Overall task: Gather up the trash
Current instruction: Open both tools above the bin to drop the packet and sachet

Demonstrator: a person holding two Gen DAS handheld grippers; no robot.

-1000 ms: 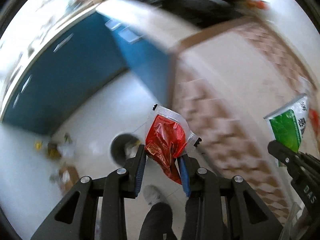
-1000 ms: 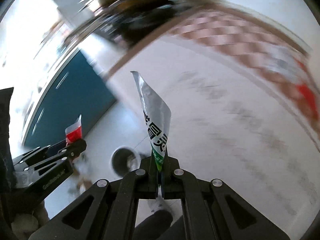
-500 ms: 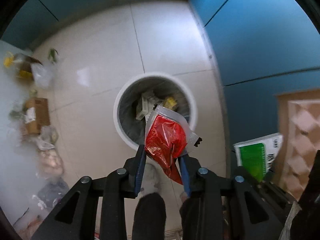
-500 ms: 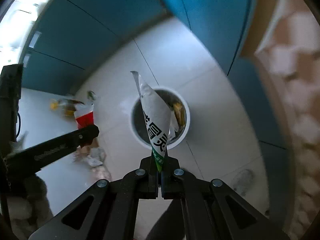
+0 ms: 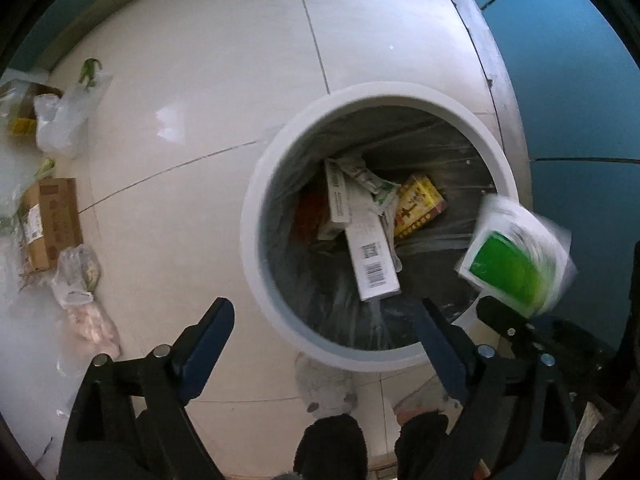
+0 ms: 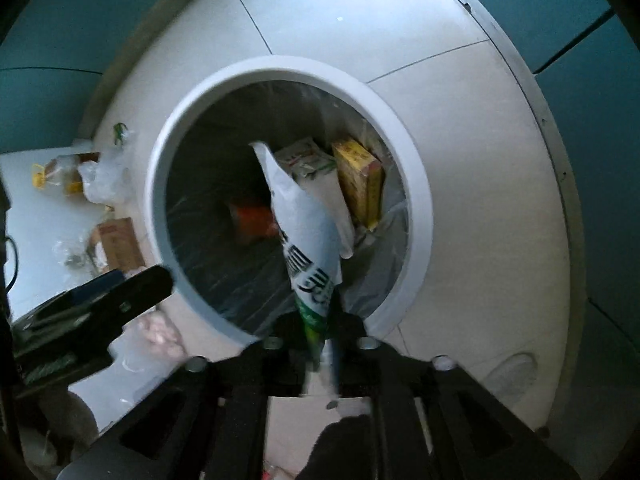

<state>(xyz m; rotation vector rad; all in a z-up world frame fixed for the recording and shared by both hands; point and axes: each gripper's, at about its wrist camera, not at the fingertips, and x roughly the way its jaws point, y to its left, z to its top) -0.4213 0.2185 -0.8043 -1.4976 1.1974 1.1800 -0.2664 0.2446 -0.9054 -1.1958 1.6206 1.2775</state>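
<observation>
A round white trash bin (image 5: pixel 256 248) with a clear liner stands on the tiled floor, holding boxes and wrappers; it also shows in the right wrist view (image 6: pixel 416 208). My left gripper (image 5: pixel 324 328) hangs over the bin's near rim, open and empty. The red packet is not clearly in view. My right gripper (image 6: pixel 322 320) holds a white and green pouch (image 6: pixel 308 240) over the bin mouth. The pouch appears blurred in the left wrist view (image 5: pixel 516 260) above the right gripper's fingertips (image 5: pixel 496 312).
Loose litter lies on the floor left of the bin: a cardboard box (image 5: pixel 48 224), plastic bags (image 5: pixel 60 120) and a bag of pink bits (image 5: pixel 88 316). Blue cabinet fronts (image 5: pixel 580 120) stand to the right. My feet (image 5: pixel 328 392) are just below the bin.
Both grippers swung from the table down to over the bin and moved closer. My left gripper opened and the red packet left it. The right gripper kept the pouch.
</observation>
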